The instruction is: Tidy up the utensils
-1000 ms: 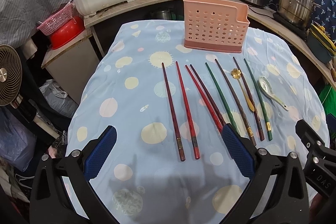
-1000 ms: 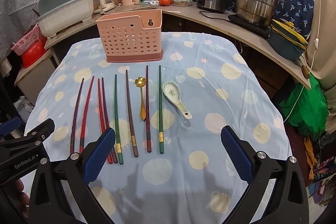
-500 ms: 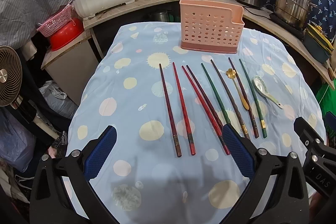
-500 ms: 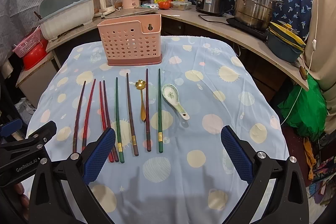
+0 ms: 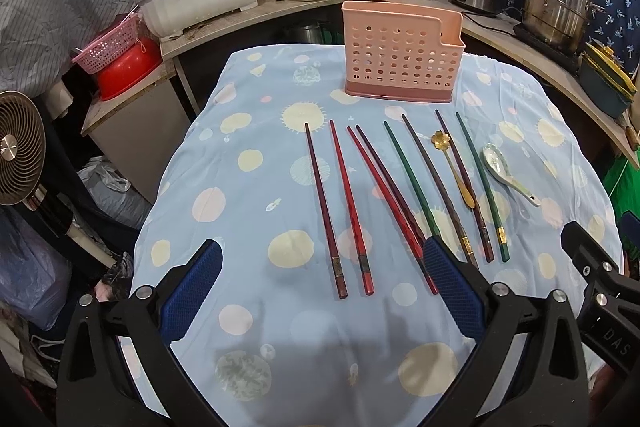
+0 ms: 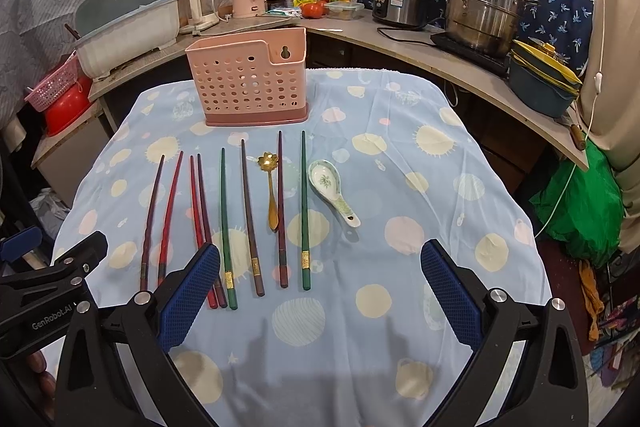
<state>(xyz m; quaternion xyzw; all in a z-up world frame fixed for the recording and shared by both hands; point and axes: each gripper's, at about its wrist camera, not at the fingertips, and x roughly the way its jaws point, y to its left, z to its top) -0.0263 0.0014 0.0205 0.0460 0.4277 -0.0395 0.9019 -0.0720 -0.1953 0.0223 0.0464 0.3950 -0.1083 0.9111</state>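
Right wrist view: blue spotted tablecloth [image 6: 400, 147], curved counter [image 6: 460, 67] behind; both grippers spread apart, empty.

We count eight chopsticks [image 6: 248, 215], two spoons [image 6: 332, 191] and one pink holder [image 6: 248, 83] on our table.

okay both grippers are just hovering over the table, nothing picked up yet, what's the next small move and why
Probably lower the right gripper onto the green chopstick beside the ceramic spoon. Both grippers are open and empty, every utensil lies flat on the cloth, and the pink holder has nothing showing above its rim. That chopstick lies apart from its neighbours, so the jaws could close on it alone.
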